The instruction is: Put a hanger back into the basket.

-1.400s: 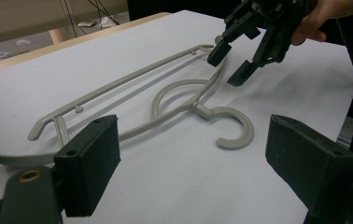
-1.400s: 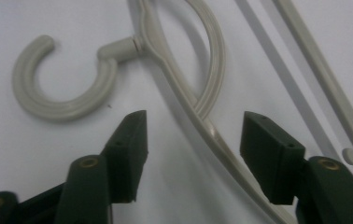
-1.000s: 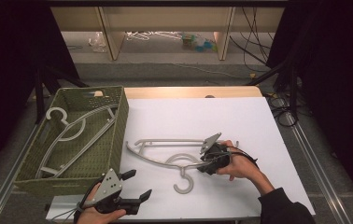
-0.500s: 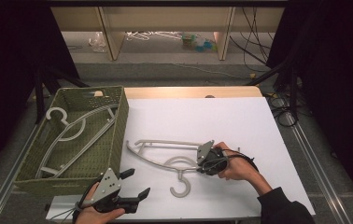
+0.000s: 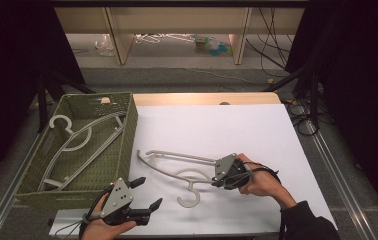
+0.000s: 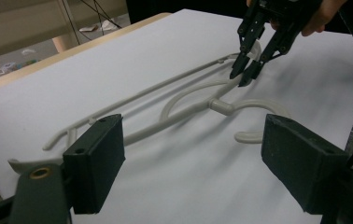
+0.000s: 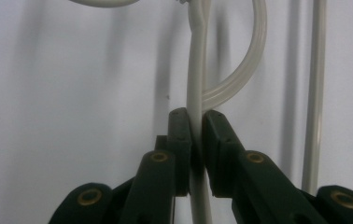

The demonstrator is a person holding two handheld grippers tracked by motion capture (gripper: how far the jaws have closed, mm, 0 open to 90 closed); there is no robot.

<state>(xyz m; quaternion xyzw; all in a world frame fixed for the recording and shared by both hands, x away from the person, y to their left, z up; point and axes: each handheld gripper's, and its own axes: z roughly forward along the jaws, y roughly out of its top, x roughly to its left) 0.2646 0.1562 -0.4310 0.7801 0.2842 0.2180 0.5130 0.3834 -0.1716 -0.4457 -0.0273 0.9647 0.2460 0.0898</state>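
A pale grey plastic hanger (image 5: 174,155) lies on the white table top, its hook toward the near edge. My right gripper (image 5: 215,179) is shut on the hanger's curved arm beside the hook's neck. Its jaws have just been closing, and in the right gripper view (image 7: 197,122) the pads pinch the thin arm of the hanger (image 7: 196,70). My left gripper (image 5: 147,194) rests at the near left edge, open with nothing between its fingers, its jaws having just closed a little. The left gripper view (image 6: 193,140) faces the hanger (image 6: 188,114) and the right gripper (image 6: 245,70).
A green woven basket (image 5: 128,116) stands at the table's left side with other pale hangers (image 5: 77,140) lying in it. Past the table's far edge are a wooden shelf and cables on the floor. A dark rail runs along the right side.
The right gripper's jaws closed onto the hanger's arm and the hand shifted slightly, nudging the hanger. The left gripper stayed where it was.
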